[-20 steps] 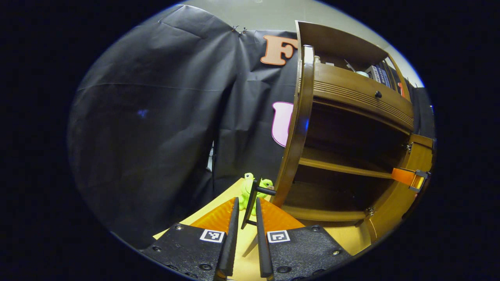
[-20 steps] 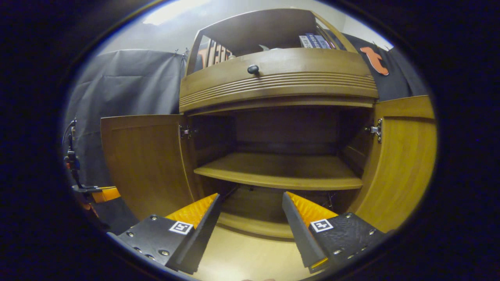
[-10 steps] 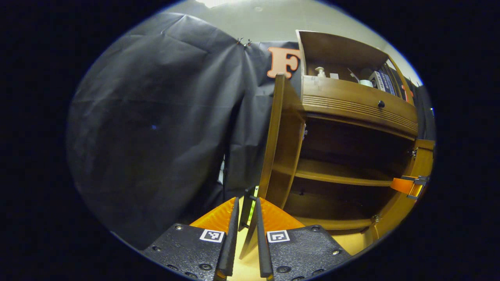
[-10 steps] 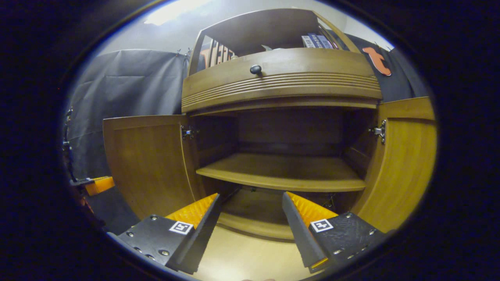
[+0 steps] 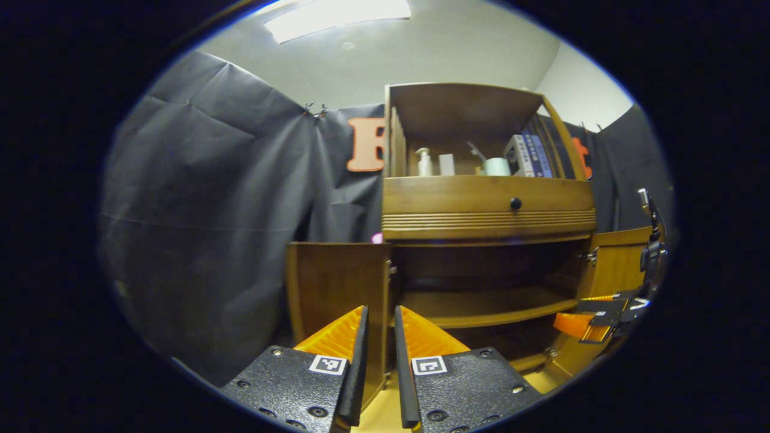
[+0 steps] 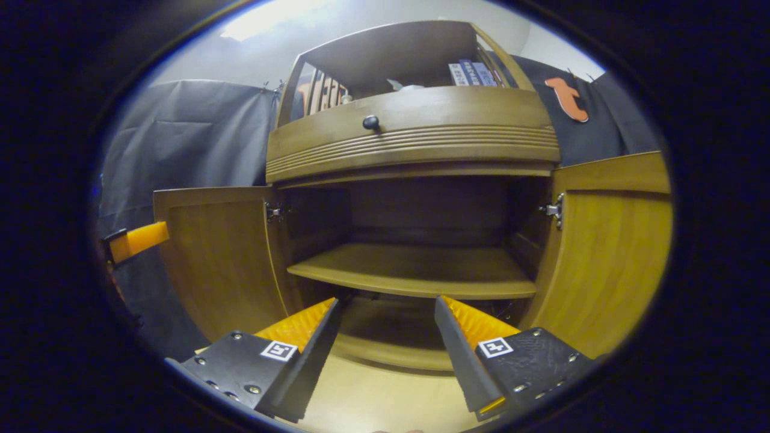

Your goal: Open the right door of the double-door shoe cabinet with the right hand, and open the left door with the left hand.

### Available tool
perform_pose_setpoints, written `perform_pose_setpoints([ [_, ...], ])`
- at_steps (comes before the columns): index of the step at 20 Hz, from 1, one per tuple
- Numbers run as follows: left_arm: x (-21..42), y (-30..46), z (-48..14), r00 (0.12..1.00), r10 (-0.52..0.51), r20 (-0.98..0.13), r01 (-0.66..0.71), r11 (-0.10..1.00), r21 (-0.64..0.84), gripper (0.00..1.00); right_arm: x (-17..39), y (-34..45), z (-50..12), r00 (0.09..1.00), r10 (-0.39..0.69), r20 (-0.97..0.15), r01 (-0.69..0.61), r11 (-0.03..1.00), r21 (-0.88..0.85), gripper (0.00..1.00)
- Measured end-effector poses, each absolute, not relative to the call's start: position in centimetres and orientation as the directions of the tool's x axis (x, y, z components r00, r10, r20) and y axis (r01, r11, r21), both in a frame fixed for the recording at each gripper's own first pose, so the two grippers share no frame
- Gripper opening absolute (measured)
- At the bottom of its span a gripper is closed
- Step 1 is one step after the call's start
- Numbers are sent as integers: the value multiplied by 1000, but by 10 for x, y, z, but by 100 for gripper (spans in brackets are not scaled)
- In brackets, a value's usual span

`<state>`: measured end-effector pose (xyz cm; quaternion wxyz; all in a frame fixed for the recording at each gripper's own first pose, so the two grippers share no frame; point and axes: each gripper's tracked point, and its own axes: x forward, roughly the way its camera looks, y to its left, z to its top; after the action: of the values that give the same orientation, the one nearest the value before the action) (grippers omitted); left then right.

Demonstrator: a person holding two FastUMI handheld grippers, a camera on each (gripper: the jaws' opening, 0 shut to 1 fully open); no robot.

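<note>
I am keeping my left gripper (image 5: 379, 361) nearly closed on nothing and my right gripper (image 6: 385, 355) spread wide and empty, because the left door (image 6: 222, 258) and right door (image 6: 607, 252) of the cabinet (image 6: 415, 135) are both standing open. No writing is legible.

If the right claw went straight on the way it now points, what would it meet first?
Probably nothing at first: the right claw, open, aims into the cabinet's lower compartment under the shelf, between both open doors. The back panel would likely come first; depth is unclear.
</note>
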<state>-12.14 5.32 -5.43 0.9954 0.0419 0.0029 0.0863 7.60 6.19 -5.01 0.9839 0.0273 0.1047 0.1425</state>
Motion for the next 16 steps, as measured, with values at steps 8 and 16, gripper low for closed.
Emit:
perform_pose_setpoints([
  [8, -65, -49, -68, 994, -101, -32, 101, 995, 0, 17, 53, 18, -10, 984, 130, -121, -125, 991, 43, 95],
  [16, -48, -76, -77, 990, -141, -28, 140, 989, -42, 64, 31, -16, 5, 995, -10, -98, 13, 999, 29, 91],
])
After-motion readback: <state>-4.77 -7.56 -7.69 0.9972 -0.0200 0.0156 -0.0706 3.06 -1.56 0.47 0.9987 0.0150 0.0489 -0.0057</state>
